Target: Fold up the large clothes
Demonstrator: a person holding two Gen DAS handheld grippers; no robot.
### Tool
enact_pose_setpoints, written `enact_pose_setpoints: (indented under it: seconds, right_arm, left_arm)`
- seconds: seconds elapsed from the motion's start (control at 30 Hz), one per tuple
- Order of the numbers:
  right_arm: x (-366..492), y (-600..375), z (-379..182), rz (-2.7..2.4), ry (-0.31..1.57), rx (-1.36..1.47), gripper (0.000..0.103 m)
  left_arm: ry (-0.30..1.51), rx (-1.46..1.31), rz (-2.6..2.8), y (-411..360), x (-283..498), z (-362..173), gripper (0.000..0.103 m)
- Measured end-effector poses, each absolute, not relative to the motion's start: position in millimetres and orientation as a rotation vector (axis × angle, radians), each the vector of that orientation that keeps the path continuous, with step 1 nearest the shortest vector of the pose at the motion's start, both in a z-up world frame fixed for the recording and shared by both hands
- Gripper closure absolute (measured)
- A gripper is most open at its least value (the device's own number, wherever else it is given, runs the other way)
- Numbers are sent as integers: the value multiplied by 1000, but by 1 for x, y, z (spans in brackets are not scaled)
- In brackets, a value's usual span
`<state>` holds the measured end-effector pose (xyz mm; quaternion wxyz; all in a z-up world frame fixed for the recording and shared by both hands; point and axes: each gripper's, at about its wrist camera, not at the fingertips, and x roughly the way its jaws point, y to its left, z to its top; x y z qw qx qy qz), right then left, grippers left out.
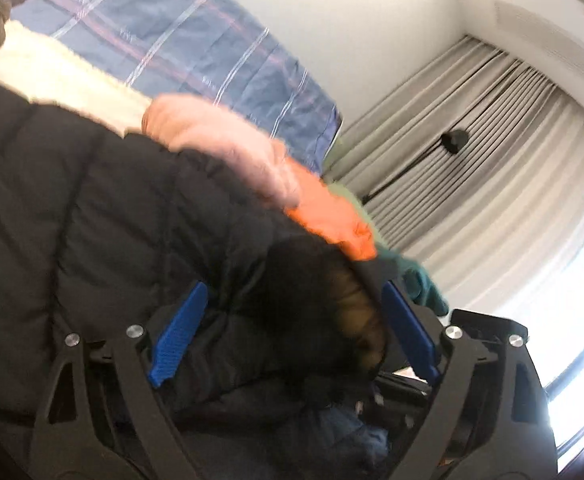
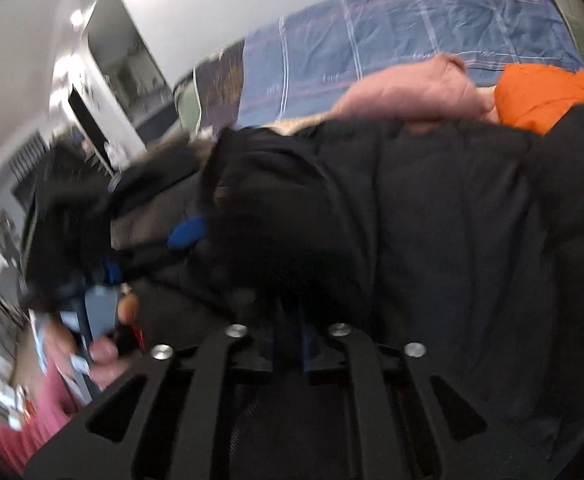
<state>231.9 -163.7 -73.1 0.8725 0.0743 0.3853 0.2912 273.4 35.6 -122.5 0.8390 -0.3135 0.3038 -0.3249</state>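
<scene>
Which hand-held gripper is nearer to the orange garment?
Left. The left hand-held gripper holds black jacket folds just below the orange garment; the right one grips farther away.
</scene>
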Motion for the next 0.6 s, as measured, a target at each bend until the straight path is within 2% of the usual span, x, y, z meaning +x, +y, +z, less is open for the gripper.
enact_pose_setpoints:
  seconds: [0.07, 0.13, 0.17, 0.2, 0.23, 0.27, 0.37, 0.6]
  right_arm:
    - [222, -158, -80, 617, 793, 103, 66]
    - [211, -155, -80, 610, 780, 51, 65]
    - [204, -153, -78, 601, 770, 40, 65]
    - [199, -157, -77, 591, 753, 45, 65]
    - [191, -159, -78, 584, 740, 56, 64]
    - [185, -165, -77, 577, 725, 73, 61]
    - [179, -194, -68, 545, 665, 147, 61]
    - [178, -265, -24, 343, 543, 231, 52]
  left_arm:
    - [676, -638, -704, 24, 275, -126, 13]
    - [673, -603, -716, 18, 273, -126, 13]
    - [671, -574, -711, 14, 271, -125, 18]
    - [674, -524, -702, 7, 269, -124, 49]
    - [681, -480, -697, 1, 269, -124, 73]
    - [703, -434, -679, -6, 270, -126, 91]
    - [667, -415, -636, -7, 269, -114, 95]
    - [481, -184, -492, 37, 244, -16, 94]
